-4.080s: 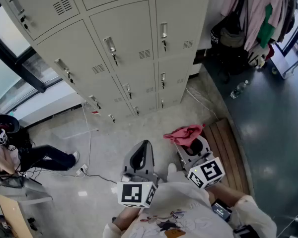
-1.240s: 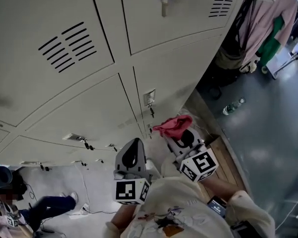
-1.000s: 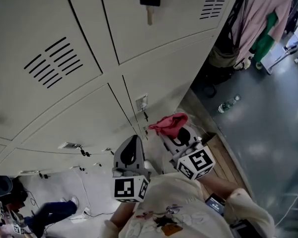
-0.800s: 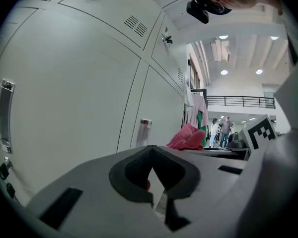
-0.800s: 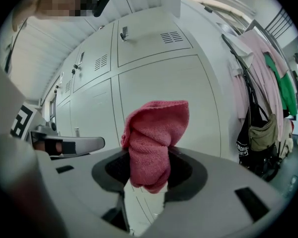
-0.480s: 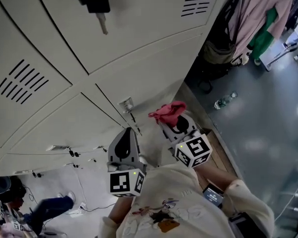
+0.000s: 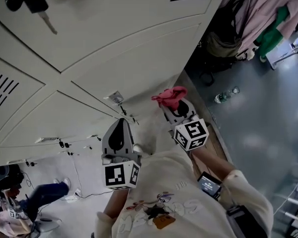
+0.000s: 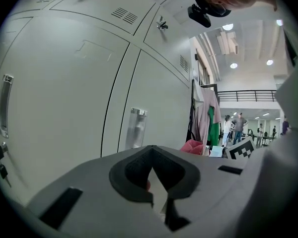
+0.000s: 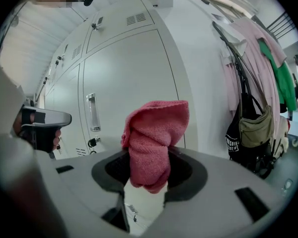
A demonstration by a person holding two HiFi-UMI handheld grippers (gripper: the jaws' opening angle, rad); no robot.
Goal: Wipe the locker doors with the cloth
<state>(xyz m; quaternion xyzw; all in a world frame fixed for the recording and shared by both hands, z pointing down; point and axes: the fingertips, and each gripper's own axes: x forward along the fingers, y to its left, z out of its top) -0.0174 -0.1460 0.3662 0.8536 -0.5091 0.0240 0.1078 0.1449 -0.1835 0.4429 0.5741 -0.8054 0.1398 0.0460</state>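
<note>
Grey locker doors (image 7: pixel 114 48) fill the upper left of the head view. A pink cloth (image 7: pixel 170 96) bunches out of my right gripper (image 7: pixel 175 108), which is shut on it and points at the lower doors close by. In the right gripper view the cloth (image 9: pixel 154 138) stands up between the jaws of the right gripper (image 9: pixel 148 180), with a locker door (image 9: pixel 124 83) just beyond. My left gripper (image 7: pixel 118 130) is held beside it to the left, shut and holding nothing. The left gripper (image 8: pixel 153 175) faces a locker door (image 8: pixel 64 98) with a metal handle (image 8: pixel 135 128).
A key hangs from a lock (image 7: pixel 32 1) at the top left. Clothes (image 7: pixel 268 14) and a dark bag (image 7: pixel 223 43) hang right of the lockers. A water bottle (image 7: pixel 226 95) lies on the dark floor. A person (image 7: pixel 25 202) sits at the lower left.
The lockers have come much closer and now fill the view. Both grippers have risen a little toward the doors, the right one still holding the pink cloth.
</note>
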